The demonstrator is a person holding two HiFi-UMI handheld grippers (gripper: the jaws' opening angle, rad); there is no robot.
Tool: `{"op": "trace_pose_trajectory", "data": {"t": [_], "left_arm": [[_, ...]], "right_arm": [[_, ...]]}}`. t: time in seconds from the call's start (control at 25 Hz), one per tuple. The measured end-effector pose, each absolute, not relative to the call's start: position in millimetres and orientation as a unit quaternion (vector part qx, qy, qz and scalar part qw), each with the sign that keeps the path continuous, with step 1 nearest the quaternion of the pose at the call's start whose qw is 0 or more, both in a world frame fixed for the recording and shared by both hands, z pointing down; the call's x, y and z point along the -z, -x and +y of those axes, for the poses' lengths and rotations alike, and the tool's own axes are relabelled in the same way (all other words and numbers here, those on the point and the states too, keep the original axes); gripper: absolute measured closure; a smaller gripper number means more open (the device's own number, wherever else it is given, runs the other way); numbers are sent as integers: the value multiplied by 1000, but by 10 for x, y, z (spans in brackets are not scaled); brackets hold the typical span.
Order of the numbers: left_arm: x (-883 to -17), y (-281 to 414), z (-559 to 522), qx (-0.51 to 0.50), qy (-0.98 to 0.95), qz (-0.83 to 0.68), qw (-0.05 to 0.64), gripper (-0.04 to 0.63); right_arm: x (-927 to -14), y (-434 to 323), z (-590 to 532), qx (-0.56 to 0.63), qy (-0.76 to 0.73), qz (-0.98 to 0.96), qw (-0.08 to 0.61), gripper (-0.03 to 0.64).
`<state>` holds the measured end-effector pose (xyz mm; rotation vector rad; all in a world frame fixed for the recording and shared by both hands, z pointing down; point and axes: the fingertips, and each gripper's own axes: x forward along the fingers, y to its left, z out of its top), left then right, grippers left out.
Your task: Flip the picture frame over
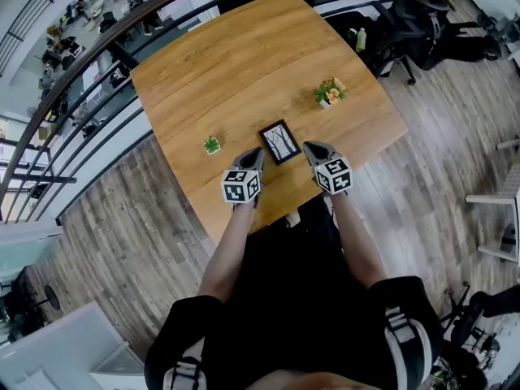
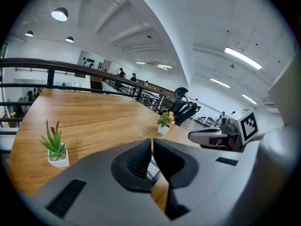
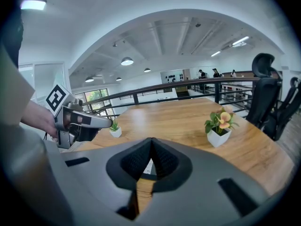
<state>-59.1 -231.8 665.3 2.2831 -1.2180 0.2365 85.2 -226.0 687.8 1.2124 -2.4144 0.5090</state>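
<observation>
Closed right hand-held gripper (image 3: 151, 147) above wooden table (image 3: 183, 119), flowering pot (image 3: 219, 129) to its right, left hand-held gripper (image 3: 107, 122) beside small plant (image 3: 114, 128)

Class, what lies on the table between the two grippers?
The picture frame, picture side up, lies between the left gripper and the right gripper; the head view shows it best.

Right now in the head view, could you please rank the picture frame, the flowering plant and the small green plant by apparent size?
1. picture frame
2. flowering plant, somewhat smaller
3. small green plant, clearly smallest
</observation>
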Motion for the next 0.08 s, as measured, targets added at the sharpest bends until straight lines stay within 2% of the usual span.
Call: {"op": "trace_pose_trajectory", "data": {"t": [0.08], "left_arm": [[-6663,567,-2304,-88,-847,-449,269,563]], "right_arm": [[-6889,-862,-2237,-181,-433,-861,196,611]]}}
